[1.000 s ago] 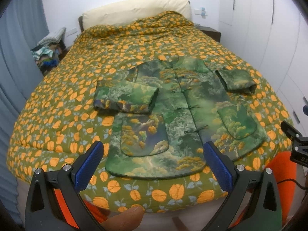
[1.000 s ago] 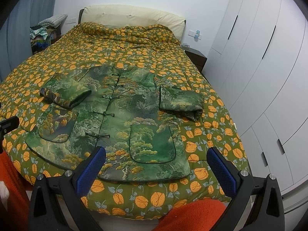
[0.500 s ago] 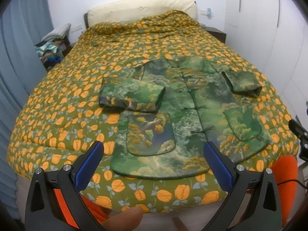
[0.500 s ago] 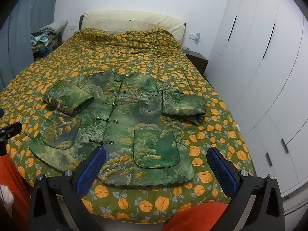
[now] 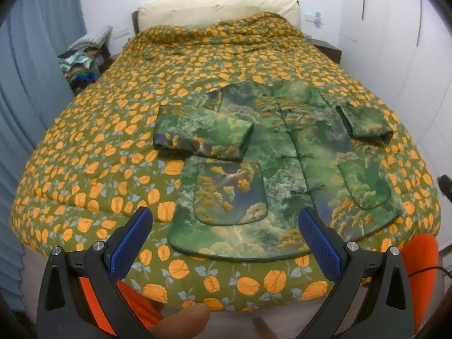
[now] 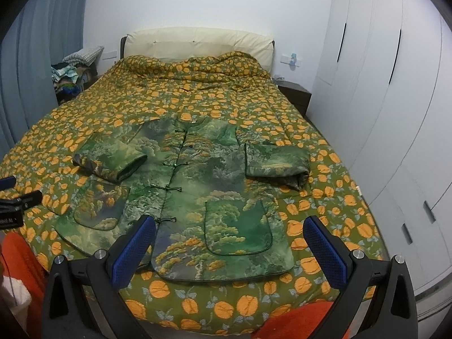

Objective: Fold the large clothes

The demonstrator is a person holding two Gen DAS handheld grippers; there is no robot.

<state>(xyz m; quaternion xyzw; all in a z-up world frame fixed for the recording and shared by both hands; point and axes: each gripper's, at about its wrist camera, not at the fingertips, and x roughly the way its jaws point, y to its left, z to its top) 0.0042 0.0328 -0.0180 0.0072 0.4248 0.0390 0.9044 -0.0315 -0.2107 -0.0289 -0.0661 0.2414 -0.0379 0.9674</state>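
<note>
The green jacket (image 6: 197, 192) lay flat on the bed (image 6: 325, 197), front up, near its foot – both sleeves already folded inward, the body not yet folded. The left tongs (image 5: 224, 243) and right tongs (image 6: 228, 245) were spread and empty

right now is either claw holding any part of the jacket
No. The left claw and right claw are both open and empty, above the hem of the jacket, which lies on the bed.

Each gripper, left (image 5: 226, 243) and right (image 6: 230, 247), had black plastic arms, blue textured finger pads (image 5: 128, 245) and silver screws (image 5: 99, 245). The person wore orange clothing (image 6: 299, 320), apparently knitted.
</note>
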